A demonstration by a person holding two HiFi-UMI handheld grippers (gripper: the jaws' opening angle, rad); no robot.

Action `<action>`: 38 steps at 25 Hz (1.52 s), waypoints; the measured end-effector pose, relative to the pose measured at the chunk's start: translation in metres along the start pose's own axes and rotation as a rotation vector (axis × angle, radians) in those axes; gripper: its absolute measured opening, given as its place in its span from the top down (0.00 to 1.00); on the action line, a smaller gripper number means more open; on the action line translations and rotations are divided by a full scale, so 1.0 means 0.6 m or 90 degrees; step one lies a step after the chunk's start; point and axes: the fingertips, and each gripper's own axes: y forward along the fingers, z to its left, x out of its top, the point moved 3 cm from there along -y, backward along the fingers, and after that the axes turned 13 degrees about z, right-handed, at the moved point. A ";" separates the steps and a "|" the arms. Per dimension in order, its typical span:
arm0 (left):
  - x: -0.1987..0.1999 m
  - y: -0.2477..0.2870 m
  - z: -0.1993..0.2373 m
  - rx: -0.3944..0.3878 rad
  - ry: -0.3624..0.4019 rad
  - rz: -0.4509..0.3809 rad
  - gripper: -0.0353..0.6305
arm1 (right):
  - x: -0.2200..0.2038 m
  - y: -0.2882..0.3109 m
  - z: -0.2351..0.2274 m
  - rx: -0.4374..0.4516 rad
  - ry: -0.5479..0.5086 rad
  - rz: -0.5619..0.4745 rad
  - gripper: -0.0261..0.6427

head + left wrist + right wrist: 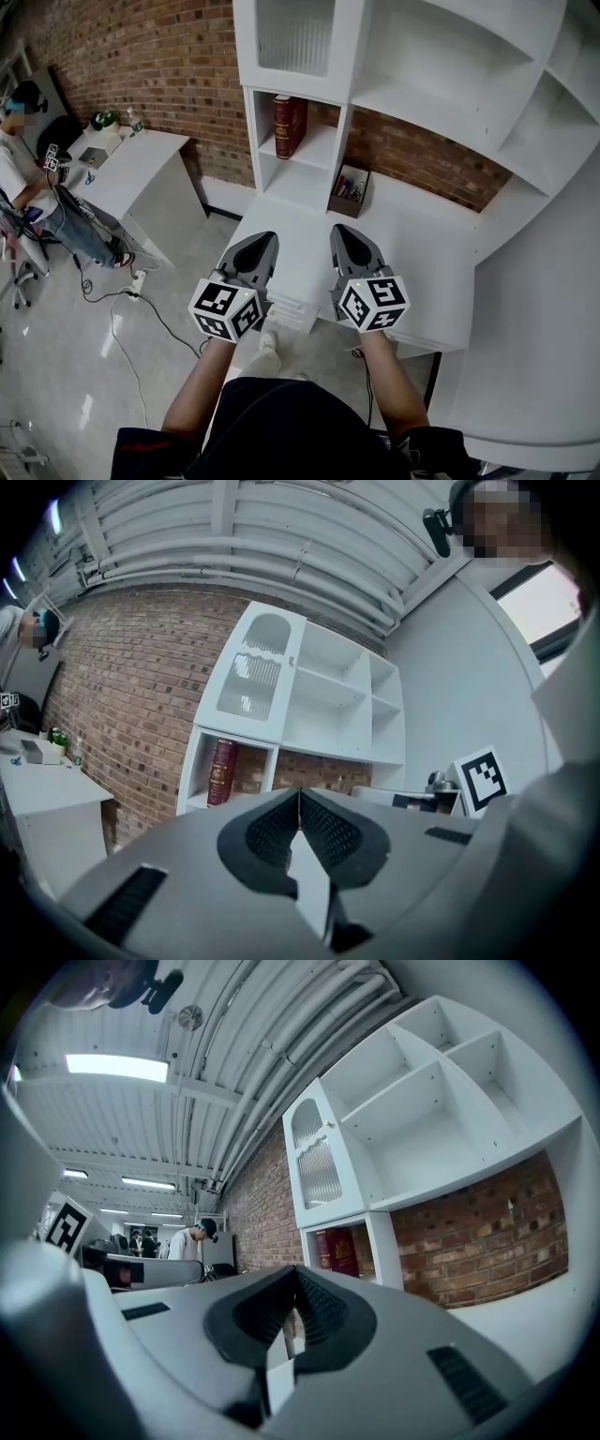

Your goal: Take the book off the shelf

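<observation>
Book [289, 125]: dark red, upright in the narrow lower-left compartment of the white shelf unit [314, 150] (gold print on its spine).
Left gripper [263, 240]: jaws together, empty, well apart from the book.
Right gripper [343, 231]: jaws together, empty, just right of the left one.
Pen box [349, 190]: on the counter, right of the book's compartment.

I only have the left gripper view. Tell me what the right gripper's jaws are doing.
Observer: The right gripper has its jaws together, with nothing between them.
Operator: Report what the left gripper hides from me.
Observer: A small brown box holding small items stands on the white counter, right of the cubby with the dark red book.
Operator: Give me both grippers' position.
Observer: The head view shows them side by side above the counter, both short of the book.
</observation>
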 end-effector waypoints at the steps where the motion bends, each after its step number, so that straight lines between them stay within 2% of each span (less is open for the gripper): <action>1: -0.002 0.002 0.001 -0.001 -0.002 0.000 0.92 | -0.001 0.002 -0.002 0.000 0.001 0.000 0.93; 21: 0.029 0.103 0.079 -0.024 -0.019 -0.012 0.92 | 0.015 0.111 -0.045 0.007 0.009 0.004 0.93; 38: 0.073 0.195 0.179 -0.059 -0.038 -0.009 0.92 | 0.067 0.228 -0.085 -0.035 -0.004 0.011 0.93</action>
